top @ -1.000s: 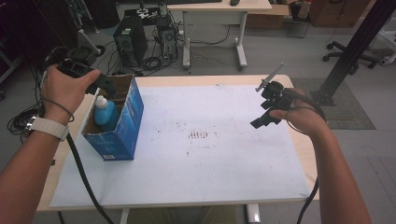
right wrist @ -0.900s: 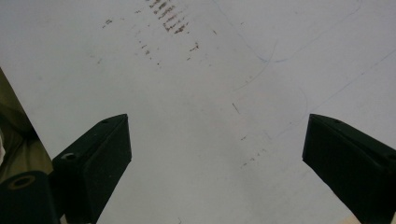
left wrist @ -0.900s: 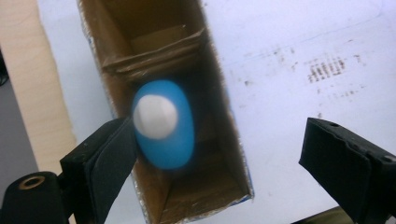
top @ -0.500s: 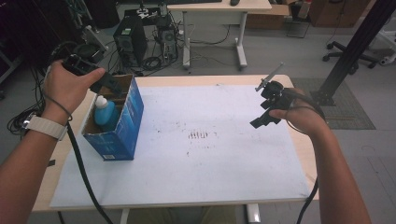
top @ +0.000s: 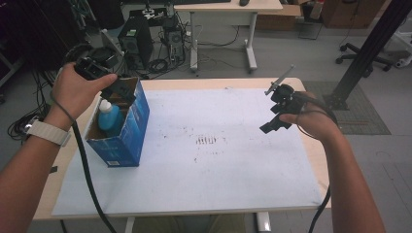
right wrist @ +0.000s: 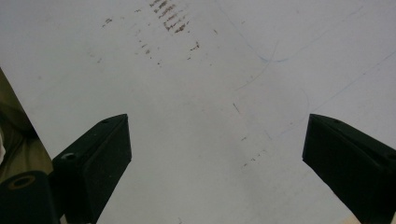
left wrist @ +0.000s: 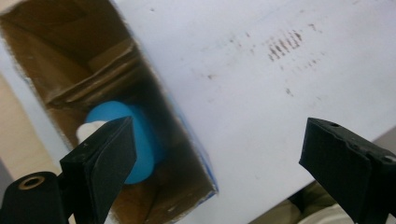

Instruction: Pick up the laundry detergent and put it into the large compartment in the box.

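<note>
Left gripper point(top: 119, 90): jaws spread wide, empty, above the box at upper left of the high view.
Right gripper point(top: 272, 124): jaws spread, empty, over the sheet point(top: 218, 165) at right.
Box point(top: 128, 141): blue outside, brown inside, open-topped, on the table's left edge.
Bottle point(left wrist: 140, 140): blue with white cap, standing inside the box.

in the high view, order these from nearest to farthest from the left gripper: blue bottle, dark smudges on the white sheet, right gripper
1. Blue bottle, in the blue box just under the left gripper.
2. Dark smudges, mid-sheet, to its right.
3. Right gripper, over the table's right side.
</note>
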The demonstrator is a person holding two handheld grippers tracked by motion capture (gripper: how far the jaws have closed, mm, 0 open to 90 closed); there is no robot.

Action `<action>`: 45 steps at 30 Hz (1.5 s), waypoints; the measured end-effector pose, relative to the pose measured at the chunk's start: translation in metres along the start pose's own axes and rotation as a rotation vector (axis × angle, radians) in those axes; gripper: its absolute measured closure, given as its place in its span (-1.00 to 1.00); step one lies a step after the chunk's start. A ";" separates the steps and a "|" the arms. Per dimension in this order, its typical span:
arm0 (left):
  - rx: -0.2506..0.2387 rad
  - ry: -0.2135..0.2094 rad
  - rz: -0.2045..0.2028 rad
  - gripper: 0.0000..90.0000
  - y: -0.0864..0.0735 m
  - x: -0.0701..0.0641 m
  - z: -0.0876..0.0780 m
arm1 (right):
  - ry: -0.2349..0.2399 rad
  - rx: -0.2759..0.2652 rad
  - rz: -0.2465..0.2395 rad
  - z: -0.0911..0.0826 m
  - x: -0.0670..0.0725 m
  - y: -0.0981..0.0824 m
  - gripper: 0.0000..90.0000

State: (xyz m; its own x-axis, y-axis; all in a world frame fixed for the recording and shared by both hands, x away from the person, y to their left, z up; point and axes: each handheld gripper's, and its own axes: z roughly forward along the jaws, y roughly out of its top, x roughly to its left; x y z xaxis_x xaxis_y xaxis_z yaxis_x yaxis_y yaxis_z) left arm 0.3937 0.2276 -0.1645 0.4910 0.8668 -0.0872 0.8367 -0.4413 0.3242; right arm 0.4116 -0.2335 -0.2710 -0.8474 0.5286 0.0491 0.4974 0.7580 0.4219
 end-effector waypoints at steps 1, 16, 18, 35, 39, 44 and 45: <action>0.004 -0.002 0.006 -0.76 0.000 0.000 0.000 | 0.000 0.001 -0.001 0.000 0.000 0.000 -0.82; 0.058 -0.019 0.102 -0.76 0.003 -0.018 0.005 | 0.000 -0.002 -0.001 0.000 0.001 0.001 -0.82; 0.064 -0.020 0.116 -0.76 0.003 -0.020 0.006 | -0.001 -0.002 -0.002 0.000 0.001 0.001 -0.82; 0.113 -0.066 0.276 -0.76 0.005 -0.042 0.015 | 0.000 -0.008 -0.007 0.000 0.002 0.001 -0.82; 0.126 -0.088 0.324 -0.77 0.006 -0.047 0.018 | 0.000 -0.006 -0.003 -0.001 0.002 0.000 -0.82; 0.131 -0.095 0.366 -0.77 0.006 -0.053 0.020 | -0.001 -0.006 0.000 -0.002 0.002 -0.001 -0.82; 0.130 -0.098 0.373 -0.77 0.006 -0.054 0.021 | -0.001 -0.006 -0.001 -0.002 0.002 -0.001 -0.82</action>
State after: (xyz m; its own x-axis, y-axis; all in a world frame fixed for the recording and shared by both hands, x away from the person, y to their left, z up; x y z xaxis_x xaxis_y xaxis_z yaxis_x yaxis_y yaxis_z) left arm 0.3770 0.1733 -0.1775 0.7824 0.6179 -0.0777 0.6172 -0.7527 0.2293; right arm 0.4093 -0.2339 -0.2692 -0.8477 0.5284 0.0475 0.4954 0.7563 0.4273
